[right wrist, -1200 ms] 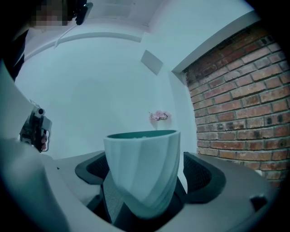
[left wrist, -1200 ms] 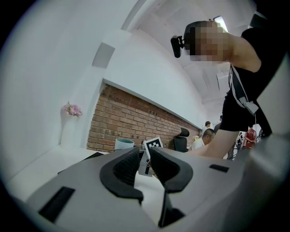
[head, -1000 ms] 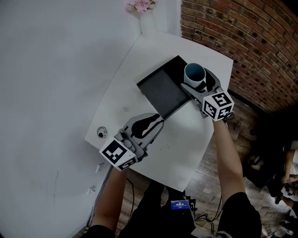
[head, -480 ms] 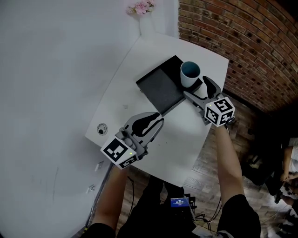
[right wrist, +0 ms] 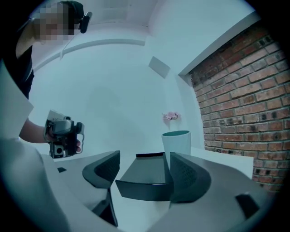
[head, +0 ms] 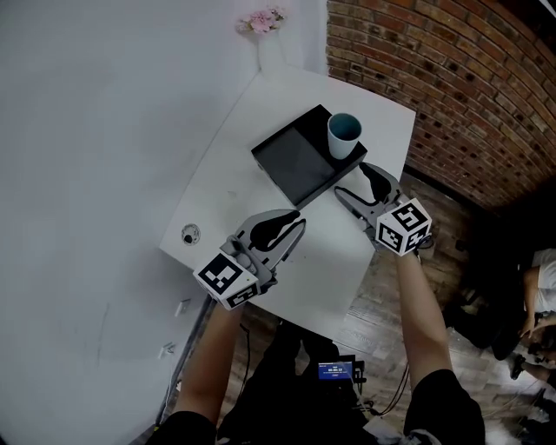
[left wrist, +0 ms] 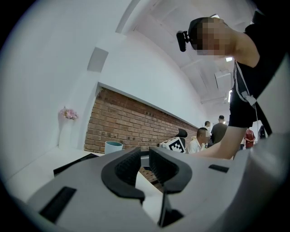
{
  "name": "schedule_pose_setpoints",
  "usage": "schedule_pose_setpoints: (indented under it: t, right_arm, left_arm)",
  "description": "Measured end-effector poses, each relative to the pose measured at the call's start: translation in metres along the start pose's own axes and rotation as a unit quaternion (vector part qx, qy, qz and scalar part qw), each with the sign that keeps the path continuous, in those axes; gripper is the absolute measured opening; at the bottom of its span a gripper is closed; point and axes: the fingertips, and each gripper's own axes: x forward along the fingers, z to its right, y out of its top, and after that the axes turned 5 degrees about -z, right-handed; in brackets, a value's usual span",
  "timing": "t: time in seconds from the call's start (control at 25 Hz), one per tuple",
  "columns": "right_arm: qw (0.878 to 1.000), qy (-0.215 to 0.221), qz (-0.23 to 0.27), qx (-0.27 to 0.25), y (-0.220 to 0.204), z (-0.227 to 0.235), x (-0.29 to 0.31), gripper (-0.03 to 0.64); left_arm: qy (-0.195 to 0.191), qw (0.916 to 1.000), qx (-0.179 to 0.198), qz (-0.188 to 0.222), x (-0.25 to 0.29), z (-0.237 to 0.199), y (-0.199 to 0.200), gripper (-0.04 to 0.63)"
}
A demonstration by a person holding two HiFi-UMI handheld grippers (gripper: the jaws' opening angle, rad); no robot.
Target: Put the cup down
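**Cup on the tray, both grippers empty**

We look at the right gripper [head: 352, 181] first: its jaws stand wide apart and are closing, with nothing between the pads. The cup [head: 344, 135] stands upright on the tray [head: 295, 165], at the tray's corner nearest the brick wall [head: 434, 78], clear of the jaws. From the right gripper view we see the tray's near edge framed between the two jaws and the cup rising behind the right-hand one, untouched.

Over to the left gripper [head: 291, 224]: only a narrow gap shows between its pads, closing too, and it grips nothing. It sits off the tray's near corner, over the white table [head: 252, 191], pointing toward the tray.

Both forearms reach up from the bottom of the head view, with the marker cubes nearest us and the jaws aimed at the tray. The right gripper hangs just short of the tray's edge.

Beyond the tray's far side, a vase of pink flowers [head: 263, 22] is small and blurred. We cannot tell what is inside the cup.
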Motion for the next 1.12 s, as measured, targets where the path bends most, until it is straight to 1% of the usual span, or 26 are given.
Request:
schedule_pose_setpoints:
  t: [0.16,0.28,0.52,0.64,0.84,1.12]
  right_arm:
    - [1.0,0.013,0.018,0.01,0.007,-0.026,-0.024,0.282]
    - [1.0,0.012,0.025,0.005,0.01,-0.042,-0.043,0.192]
    - [1.0,0.01,0.02,-0.003,0.012,-0.076,-0.074,0.105]
    - [1.0,0.013,0.022,-0.002,0.017,-0.094,-0.086,0.076]
    - [1.0,0.017,0.021,-0.005,0.025,-0.121,-0.106,0.051]
    - [0.999,0.011,0.032,0.024,0.027,-0.144,-0.136,0.028]
  left_arm:
    - [-0.004,1.0,0.004,-0.003,-0.001,0.015,0.003,0.064]
    - [-0.007,1.0,0.002,-0.004,-0.002,0.025,0.005,0.064]
    - [-0.016,0.9998,-0.001,-0.015,0.0,0.047,-0.002,0.064]
    - [-0.027,0.9994,0.0,-0.021,0.001,0.06,-0.004,0.064]
    - [-0.033,0.9989,0.01,-0.031,-0.004,0.076,-0.004,0.057]
    - [-0.025,0.9993,0.015,-0.022,-0.015,0.089,0.005,0.043]
